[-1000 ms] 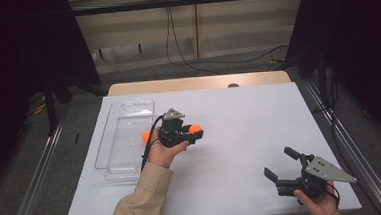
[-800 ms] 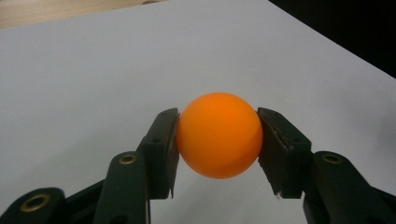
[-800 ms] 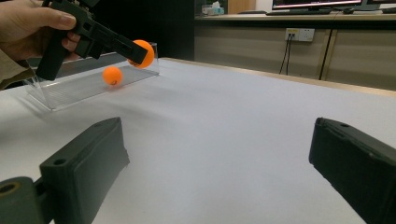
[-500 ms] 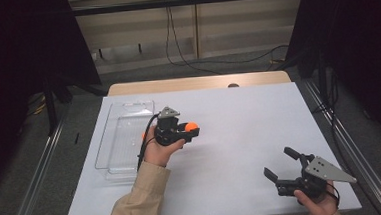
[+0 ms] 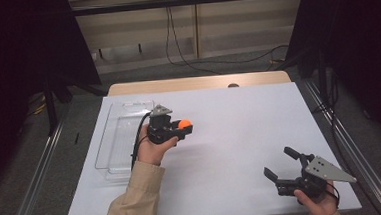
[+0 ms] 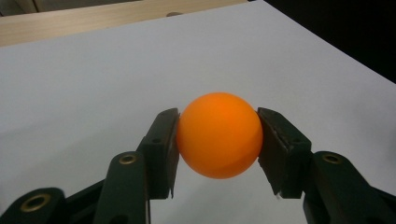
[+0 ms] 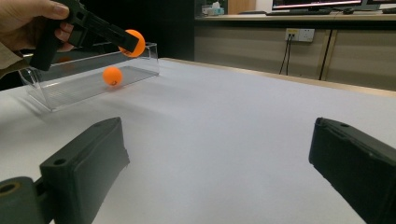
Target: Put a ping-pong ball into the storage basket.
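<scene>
Looking down from the high view, I see my left hand-held gripper (image 5: 184, 128) raised over the white tabletop (image 5: 240, 134), clamped on a small orange plastic ball (image 5: 184, 123), just right of the clear, long rectangular plastic tray (image 5: 111, 142) that lies near the tabletop's left edge. My right hand-held gripper (image 5: 282, 164) sits low at the near right corner, well apart from all that, its jaws spread and nothing between them. In the left gripper view, the two black pads press on either side of the ball (image 6: 219, 134), which sits squarely centred, with bare tabletop beyond it. In the right gripper view, its own jaws stand wide apart over bare tabletop, and farther off I see the left hand-held gripper (image 7: 133, 45) holding its ball (image 7: 132, 42) above the near end of the tray (image 7: 70, 88), while a second orange ball (image 7: 112, 75) lies inside the tray. I cannot tell from this whether balls are going in or coming out; if in, one is done and the held one is left to lower and release; no other balls are visible on the tabletop.
</scene>
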`<state>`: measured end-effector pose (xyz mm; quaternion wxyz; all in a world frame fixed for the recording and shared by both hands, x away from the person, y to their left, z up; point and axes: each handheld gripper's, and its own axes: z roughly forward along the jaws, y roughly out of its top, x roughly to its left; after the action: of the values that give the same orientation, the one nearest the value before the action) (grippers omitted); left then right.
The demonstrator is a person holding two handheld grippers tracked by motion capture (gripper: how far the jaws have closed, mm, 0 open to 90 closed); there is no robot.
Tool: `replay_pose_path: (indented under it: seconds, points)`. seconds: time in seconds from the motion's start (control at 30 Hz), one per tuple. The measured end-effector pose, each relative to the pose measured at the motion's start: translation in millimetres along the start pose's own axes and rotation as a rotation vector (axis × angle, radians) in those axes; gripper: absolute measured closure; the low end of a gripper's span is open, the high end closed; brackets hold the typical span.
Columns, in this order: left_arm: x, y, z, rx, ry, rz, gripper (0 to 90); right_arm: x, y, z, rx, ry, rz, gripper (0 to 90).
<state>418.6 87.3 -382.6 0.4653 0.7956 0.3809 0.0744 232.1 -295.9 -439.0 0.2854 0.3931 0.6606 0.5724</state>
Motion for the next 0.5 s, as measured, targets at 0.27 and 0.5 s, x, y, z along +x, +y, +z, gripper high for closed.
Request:
replay_pose_path:
  seconds: [0.27, 0.5]
  points:
    - [8.8, 0.5, -8.7, -0.013, 0.017, -0.022, 50.8, 0.4, 0.0, 0.2, 0.001, 0.001, 0.001, 3.1]
    - [16.5, -0.5, -13.7, -0.008, 0.039, -0.029, 50.8, 0.3, 0.0, 0.2, 0.0, 0.002, 0.0, 3.1]
